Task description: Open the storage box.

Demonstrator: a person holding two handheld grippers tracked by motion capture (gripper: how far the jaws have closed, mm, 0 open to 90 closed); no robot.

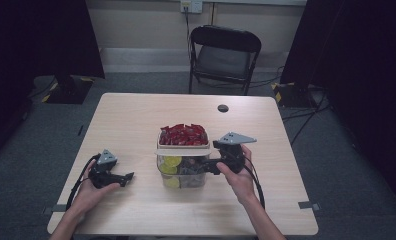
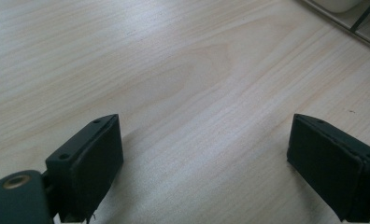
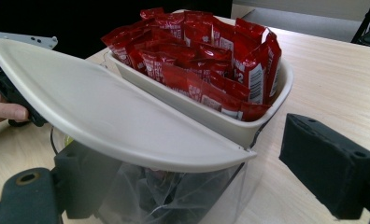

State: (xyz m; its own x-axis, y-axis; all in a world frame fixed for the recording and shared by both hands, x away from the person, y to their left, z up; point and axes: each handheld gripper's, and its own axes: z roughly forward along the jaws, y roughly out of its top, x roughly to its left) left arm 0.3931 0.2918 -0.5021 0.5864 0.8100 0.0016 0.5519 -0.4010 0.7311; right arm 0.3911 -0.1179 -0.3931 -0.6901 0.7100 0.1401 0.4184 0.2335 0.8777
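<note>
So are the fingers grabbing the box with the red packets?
No, nothing is held. The right gripper stands open around the clear box's corner; the left gripper is open over bare table.

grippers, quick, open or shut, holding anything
left gripper: open, empty, over bare table.
right gripper: open, jaws either side of the clear box, not clamped.

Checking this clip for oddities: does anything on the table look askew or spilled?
Nothing is spilled. The cream lid on the clear container covers just the near half; the far half holds a tray packed with red packets. Whether that is a hinged flap I cannot tell. The right tool stands open at the container.
</note>
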